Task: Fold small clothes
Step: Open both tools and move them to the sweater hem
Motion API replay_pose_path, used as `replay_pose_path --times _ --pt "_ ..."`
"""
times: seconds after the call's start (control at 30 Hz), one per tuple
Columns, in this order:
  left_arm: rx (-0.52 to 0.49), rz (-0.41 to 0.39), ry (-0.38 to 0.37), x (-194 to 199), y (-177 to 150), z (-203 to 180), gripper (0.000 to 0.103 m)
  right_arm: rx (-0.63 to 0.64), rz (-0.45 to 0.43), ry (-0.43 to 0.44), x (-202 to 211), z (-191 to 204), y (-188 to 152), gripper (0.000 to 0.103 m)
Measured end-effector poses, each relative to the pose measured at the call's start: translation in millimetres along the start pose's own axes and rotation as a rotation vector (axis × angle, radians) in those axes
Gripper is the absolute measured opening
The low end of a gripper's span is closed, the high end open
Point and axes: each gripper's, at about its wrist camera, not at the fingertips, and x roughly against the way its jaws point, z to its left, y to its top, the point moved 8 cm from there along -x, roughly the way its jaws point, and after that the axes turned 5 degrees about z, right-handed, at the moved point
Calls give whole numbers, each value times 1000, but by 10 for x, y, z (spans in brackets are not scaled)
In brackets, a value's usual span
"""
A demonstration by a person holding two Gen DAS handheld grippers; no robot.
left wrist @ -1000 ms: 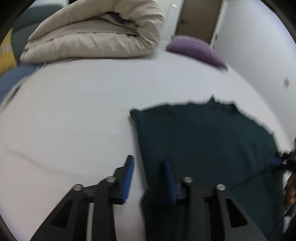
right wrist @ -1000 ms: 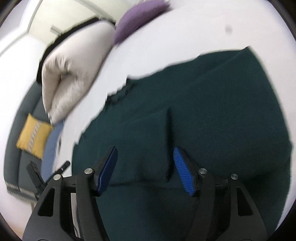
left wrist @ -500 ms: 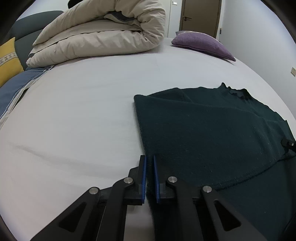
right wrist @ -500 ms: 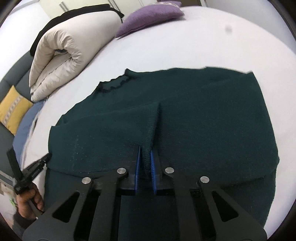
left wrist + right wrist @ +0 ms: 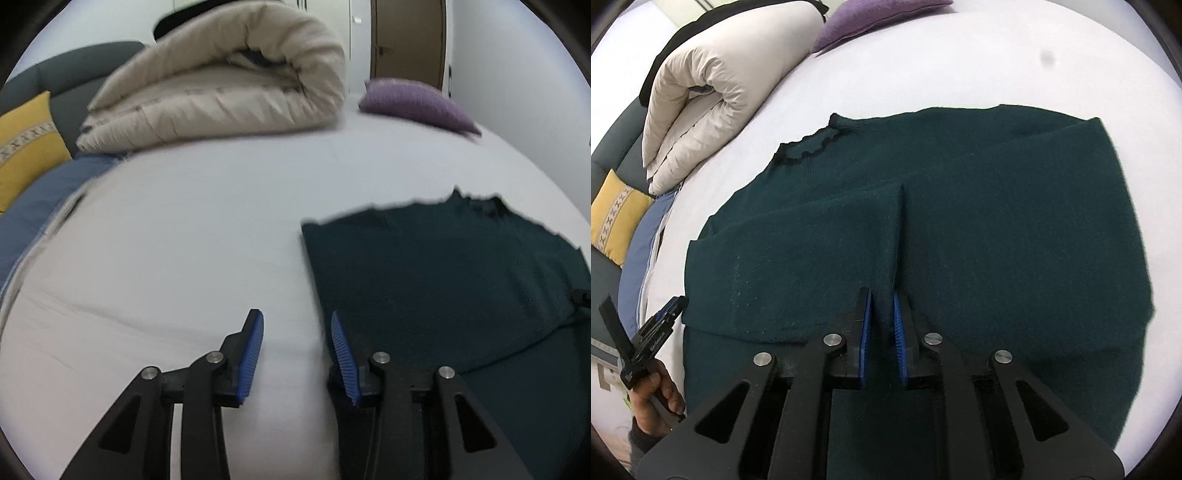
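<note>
A dark green knit sweater [image 5: 997, 229] lies flat on the white bed, sleeves folded in over its body, neckline at the far side. My right gripper [image 5: 882, 306] is over its near middle, jaws nearly closed on a raised ridge of the folded sleeve fabric. In the left wrist view the sweater [image 5: 443, 273] lies to the right. My left gripper [image 5: 297, 328] is open and empty, over the bed sheet just at the sweater's left edge. The left gripper also shows at the left edge of the right wrist view [image 5: 670, 306], held in a hand.
A rolled beige duvet [image 5: 221, 92] lies at the far side of the bed [image 5: 184, 240], a purple pillow [image 5: 417, 103] beside it. A yellow cushion [image 5: 26, 147] rests on a dark sofa at left. A door [image 5: 406, 40] stands behind.
My left gripper has opened, let go of the sweater's left edge and lifted a little. My right gripper has stayed closed on the fabric ridge, jaws slightly wider apart.
</note>
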Motion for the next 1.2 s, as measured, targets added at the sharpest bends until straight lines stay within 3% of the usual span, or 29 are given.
replay_pose_path --times 0.13,0.2,0.33,0.4,0.43,0.53,0.6,0.67,0.73,0.77,0.83,0.9,0.97,1.03,1.07,1.1,1.13,1.2 --pt "-19 -37 -53 87 249 -196 42 12 -89 -3 189 84 180 16" --pt "-52 -41 -63 -1 363 -384 42 5 -124 55 218 194 311 16" --pt "-67 40 -60 -465 449 -568 42 61 -125 147 7 488 455 16" --pt "-55 108 -41 -781 358 -493 42 36 -99 90 -212 393 491 16" --pt "-36 87 -65 -819 355 -444 42 10 -81 69 -330 284 494 12" --pt "-48 77 -79 -782 357 -414 42 -51 -124 216 -361 71 497 4" --pt "-49 66 -97 -787 335 -389 42 -66 -146 211 -260 26 481 4" --pt "-29 61 -114 -789 332 -371 42 -72 -186 213 -96 55 465 14" --pt "-31 55 -111 -787 325 -375 42 -36 -217 279 86 201 398 13" --pt "-33 53 -112 -788 326 -377 42 -4 -209 264 80 253 356 16" --pt "-25 56 -125 -787 329 -357 42 49 -142 125 -104 212 269 33" --pt "-5 66 -144 -707 320 -312 41 92 -162 159 -90 119 290 32" --pt "47 67 -164 -510 262 -231 43 -11 -166 111 110 -68 272 33" --pt "71 21 -192 -171 177 -157 46 -37 -231 146 455 -129 195 35" --pt "74 5 -193 -34 128 -131 51 -33 -262 145 639 -139 108 35" --pt "79 -8 -197 127 46 -99 60 -26 -297 151 857 -145 -13 42" --pt "87 -12 -209 307 -77 -70 64 -24 -321 158 1024 -153 -136 49" --pt "82 -1 -242 531 -297 -65 71 -15 -343 169 1271 -180 -365 53"
